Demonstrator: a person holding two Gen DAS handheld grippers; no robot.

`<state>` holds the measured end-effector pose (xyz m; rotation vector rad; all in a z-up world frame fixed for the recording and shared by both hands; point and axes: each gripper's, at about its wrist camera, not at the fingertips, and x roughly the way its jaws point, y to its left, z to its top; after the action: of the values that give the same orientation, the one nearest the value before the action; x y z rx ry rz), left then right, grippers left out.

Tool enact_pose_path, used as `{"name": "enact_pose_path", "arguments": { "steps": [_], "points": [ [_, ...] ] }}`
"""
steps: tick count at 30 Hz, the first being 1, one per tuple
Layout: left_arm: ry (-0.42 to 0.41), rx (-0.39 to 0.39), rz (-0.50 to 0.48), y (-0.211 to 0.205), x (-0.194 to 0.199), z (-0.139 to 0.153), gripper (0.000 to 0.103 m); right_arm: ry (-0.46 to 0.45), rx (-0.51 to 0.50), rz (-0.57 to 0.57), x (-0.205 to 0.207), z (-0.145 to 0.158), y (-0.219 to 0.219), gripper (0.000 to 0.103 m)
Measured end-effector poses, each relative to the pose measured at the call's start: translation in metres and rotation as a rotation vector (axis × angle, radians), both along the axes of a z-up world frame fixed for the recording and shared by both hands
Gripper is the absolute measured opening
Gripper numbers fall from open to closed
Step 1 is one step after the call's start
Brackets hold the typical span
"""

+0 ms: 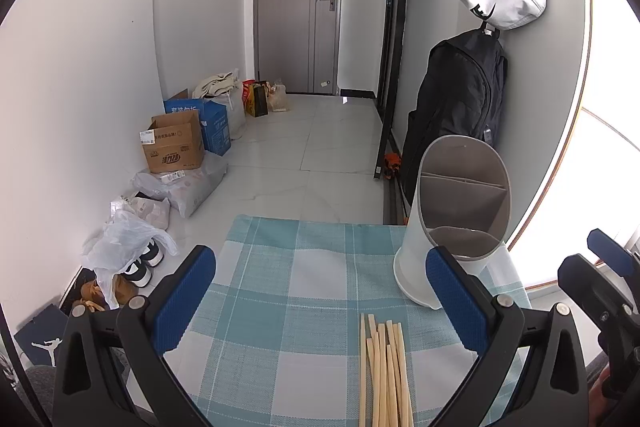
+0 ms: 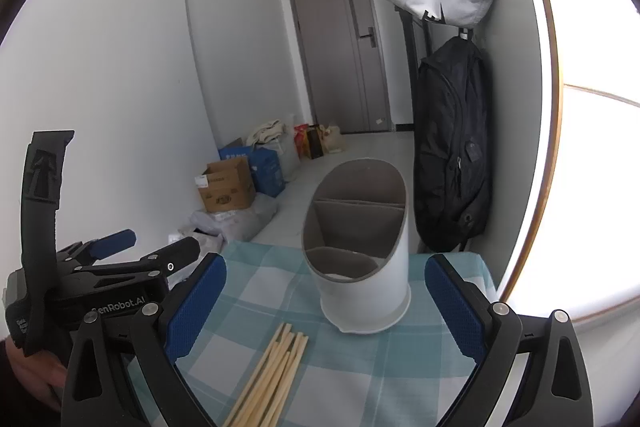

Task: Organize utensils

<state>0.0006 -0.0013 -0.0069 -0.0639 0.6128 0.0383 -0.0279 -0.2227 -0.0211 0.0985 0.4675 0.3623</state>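
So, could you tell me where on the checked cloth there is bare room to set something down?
The cloth is bare on its left half, from the chopsticks to the left edge, and along the far edge left of the white utensil holder. The right side is crowded: the holder stands just beyond the chopstick tips.

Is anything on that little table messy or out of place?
Only the chopsticks: they lie loose in a bundle on the checked cloth beside the white holder, whose visible compartments look empty. The holder stands upright; nothing looks spilled or broken.
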Motion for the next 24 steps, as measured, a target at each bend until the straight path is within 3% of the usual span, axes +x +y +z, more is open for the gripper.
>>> {"name": "enact_pose_path", "arguments": {
  "steps": [5,13,19,24],
  "points": [
    [0.037,-0.002,-0.009,0.003,0.003,-0.004,0.102,0.050,-0.010,0.016,0.006,-0.008,0.005,0.100],
    [0.179,-0.050,-0.046,0.017,0.015,-0.021,0.102,0.312,-0.019,0.070,0.035,-0.047,0.022,0.097],
    [0.244,-0.034,-0.051,0.028,0.021,-0.034,0.102,0.442,-0.026,0.119,0.051,-0.072,0.037,0.083],
    [0.338,-0.047,-0.030,0.046,0.029,-0.051,0.102,0.582,-0.041,0.167,0.067,-0.099,0.054,0.064]
  ]
}}
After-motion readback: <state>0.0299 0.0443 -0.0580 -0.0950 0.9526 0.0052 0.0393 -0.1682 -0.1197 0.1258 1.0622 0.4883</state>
